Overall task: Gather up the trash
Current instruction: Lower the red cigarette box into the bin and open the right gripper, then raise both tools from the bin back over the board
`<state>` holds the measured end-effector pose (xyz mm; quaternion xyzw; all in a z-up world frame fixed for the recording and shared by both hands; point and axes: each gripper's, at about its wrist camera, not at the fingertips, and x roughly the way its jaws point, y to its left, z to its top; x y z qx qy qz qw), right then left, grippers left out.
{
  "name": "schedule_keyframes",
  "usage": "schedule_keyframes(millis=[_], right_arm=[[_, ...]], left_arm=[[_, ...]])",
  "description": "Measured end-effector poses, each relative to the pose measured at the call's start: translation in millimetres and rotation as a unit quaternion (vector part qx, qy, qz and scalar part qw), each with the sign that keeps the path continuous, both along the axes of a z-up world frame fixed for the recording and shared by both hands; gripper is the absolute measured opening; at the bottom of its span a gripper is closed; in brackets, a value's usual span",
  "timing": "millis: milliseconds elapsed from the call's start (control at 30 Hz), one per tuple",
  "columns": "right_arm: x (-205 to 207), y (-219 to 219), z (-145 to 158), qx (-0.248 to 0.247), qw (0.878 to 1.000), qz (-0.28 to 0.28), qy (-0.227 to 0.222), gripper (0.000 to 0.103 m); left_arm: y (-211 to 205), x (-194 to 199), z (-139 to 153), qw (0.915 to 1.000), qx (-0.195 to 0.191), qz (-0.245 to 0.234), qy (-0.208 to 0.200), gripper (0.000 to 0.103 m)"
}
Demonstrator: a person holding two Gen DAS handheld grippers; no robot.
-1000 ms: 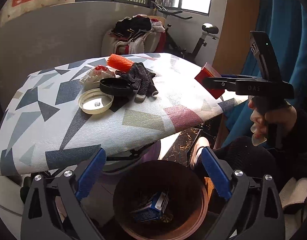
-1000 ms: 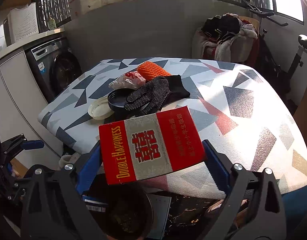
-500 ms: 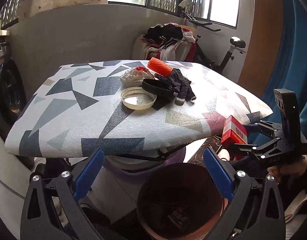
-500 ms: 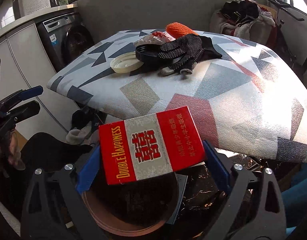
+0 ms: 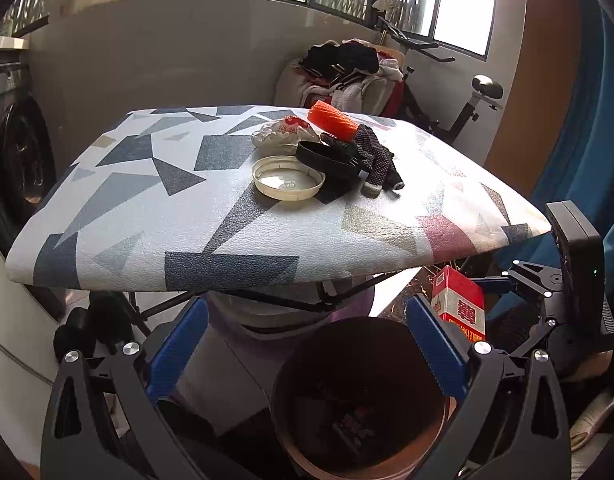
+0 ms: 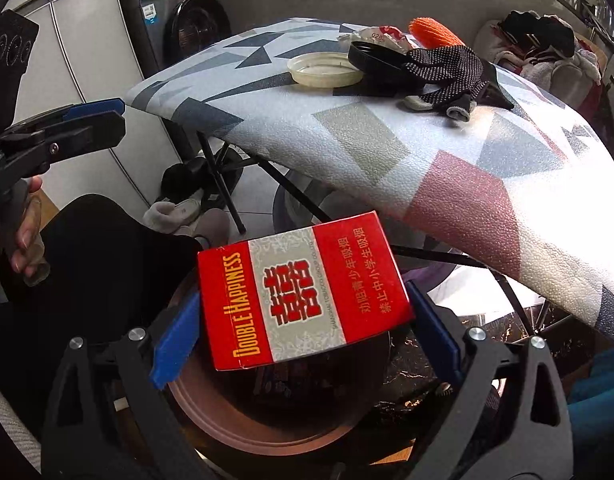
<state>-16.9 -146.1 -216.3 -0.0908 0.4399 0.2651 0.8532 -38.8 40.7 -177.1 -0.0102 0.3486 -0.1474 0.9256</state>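
My right gripper (image 6: 303, 328) is shut on a red and silver Double Happiness cigarette box (image 6: 303, 292) and holds it just above the brown round trash bin (image 6: 267, 424) on the floor. In the left wrist view the box (image 5: 461, 304) hangs at the bin's (image 5: 359, 396) right rim, below the table edge. My left gripper (image 5: 303, 344) is open and empty above the bin's near side. On the patterned table (image 5: 147, 208) lie a cream lid (image 5: 288, 178), a black lid (image 5: 327, 156), a dotted glove (image 5: 377, 156), an orange mesh (image 5: 333, 120) and a crumpled wrapper (image 5: 285, 132).
A washing machine (image 6: 187, 20) stands left of the table. Folding table legs (image 6: 223, 184) and slippers (image 6: 179, 208) are on the floor beside the bin. An exercise bike (image 5: 467, 100) with piled clothes (image 5: 347, 68) stands behind the table. A blue curtain (image 5: 587, 140) hangs at right.
My right gripper has carried the cigarette box down from table height, past the table edge, to just over the bin. My left gripper has drawn back and turned left; it stays open.
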Motion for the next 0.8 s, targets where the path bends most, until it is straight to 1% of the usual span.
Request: schedule_keyframes(millis=[333, 400, 533, 800], right_arm=[[-1.5, 0.5, -0.9, -0.008, 1.0, 0.004, 0.001, 0.094], [-2.5, 2.8, -1.3, -0.012, 1.0, 0.01, 0.001, 0.097], [-3.5, 6.2, -1.6, -0.019, 1.0, 0.015, -0.001, 0.097], [0.6, -1.8, -0.9, -0.016, 1.0, -0.01, -0.002, 0.097]], left_arm=[[-3.4, 0.7, -1.3, 1.0, 0.004, -0.002, 0.004, 0.097], [-3.6, 0.9, -1.6, 1.0, 0.004, -0.002, 0.005, 0.097], [-3.1, 1.6, -2.3, 1.0, 0.003, -0.001, 0.007, 0.097], [-2.5, 1.8, -2.8, 1.0, 0.003, -0.001, 0.008, 0.097]])
